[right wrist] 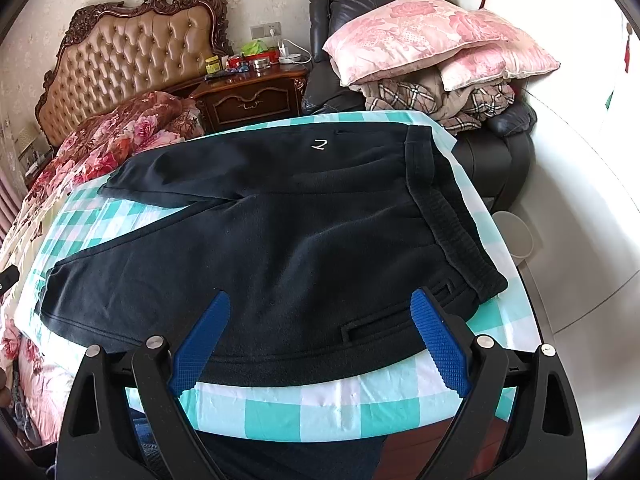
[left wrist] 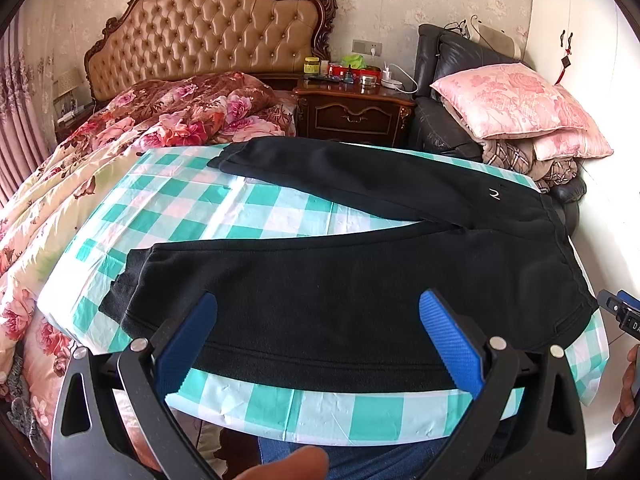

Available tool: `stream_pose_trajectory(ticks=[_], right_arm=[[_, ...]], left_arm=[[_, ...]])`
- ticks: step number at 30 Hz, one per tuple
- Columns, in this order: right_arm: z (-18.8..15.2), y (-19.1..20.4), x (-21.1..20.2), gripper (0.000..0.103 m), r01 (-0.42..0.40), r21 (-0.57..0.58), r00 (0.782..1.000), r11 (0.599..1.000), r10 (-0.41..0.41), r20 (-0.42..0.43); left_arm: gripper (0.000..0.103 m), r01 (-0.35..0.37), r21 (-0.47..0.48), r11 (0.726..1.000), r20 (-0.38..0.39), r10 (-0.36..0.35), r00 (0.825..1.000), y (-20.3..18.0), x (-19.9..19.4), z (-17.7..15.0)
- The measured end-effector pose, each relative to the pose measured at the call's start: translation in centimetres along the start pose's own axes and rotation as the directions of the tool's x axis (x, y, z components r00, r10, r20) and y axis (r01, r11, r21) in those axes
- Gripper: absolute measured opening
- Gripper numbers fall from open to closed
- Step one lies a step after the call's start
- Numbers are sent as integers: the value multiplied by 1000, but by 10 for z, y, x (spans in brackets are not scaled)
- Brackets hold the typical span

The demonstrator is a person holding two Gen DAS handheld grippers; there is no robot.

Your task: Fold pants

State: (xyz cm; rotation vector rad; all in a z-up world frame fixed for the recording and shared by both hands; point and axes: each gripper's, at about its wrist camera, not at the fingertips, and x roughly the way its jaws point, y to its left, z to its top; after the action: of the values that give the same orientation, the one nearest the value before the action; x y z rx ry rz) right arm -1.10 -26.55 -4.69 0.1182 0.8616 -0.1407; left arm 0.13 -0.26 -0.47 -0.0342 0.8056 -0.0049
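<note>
Black pants (left wrist: 360,280) lie spread flat on a table with a green and white checked cloth (left wrist: 248,216). The waistband is at the right, the two legs run left and lie apart. A small white logo (right wrist: 319,144) marks the far leg. My left gripper (left wrist: 318,308) is open and empty, above the near leg by the table's front edge. My right gripper (right wrist: 320,308) is open and empty, above the near hip and pocket slit (right wrist: 376,330), just left of the waistband (right wrist: 452,224). Part of the right gripper (left wrist: 624,316) shows at the left wrist view's right edge.
A bed with a floral quilt (left wrist: 100,152) and tufted headboard (left wrist: 208,28) stands left of the table. A wooden nightstand (left wrist: 356,112) with small items is behind. A black chair stacked with pink pillows (left wrist: 516,100) stands at the back right. A white bin (right wrist: 516,236) sits on the floor.
</note>
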Motion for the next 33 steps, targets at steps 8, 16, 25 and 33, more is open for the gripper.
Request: stream_pose_trajectory(ticks=[8, 16, 25, 33], right_arm=[[2, -1, -1, 89, 6, 10, 1000, 1000, -6, 1], [2, 0, -1, 89, 5, 5, 1000, 1000, -5, 2], [2, 0, -2, 89, 6, 3, 1000, 1000, -6, 1], [2, 0, -2, 89, 6, 7, 1000, 1000, -7, 2]], left_arm=[[101, 9, 8, 1000, -5, -8, 1000, -1, 0, -1], [101, 9, 1, 1000, -10, -9, 1000, 1, 0, -1], [101, 12, -4, 1000, -14, -12, 1000, 3, 4, -2], [101, 11, -5, 1000, -14, -11, 1000, 3, 4, -2]])
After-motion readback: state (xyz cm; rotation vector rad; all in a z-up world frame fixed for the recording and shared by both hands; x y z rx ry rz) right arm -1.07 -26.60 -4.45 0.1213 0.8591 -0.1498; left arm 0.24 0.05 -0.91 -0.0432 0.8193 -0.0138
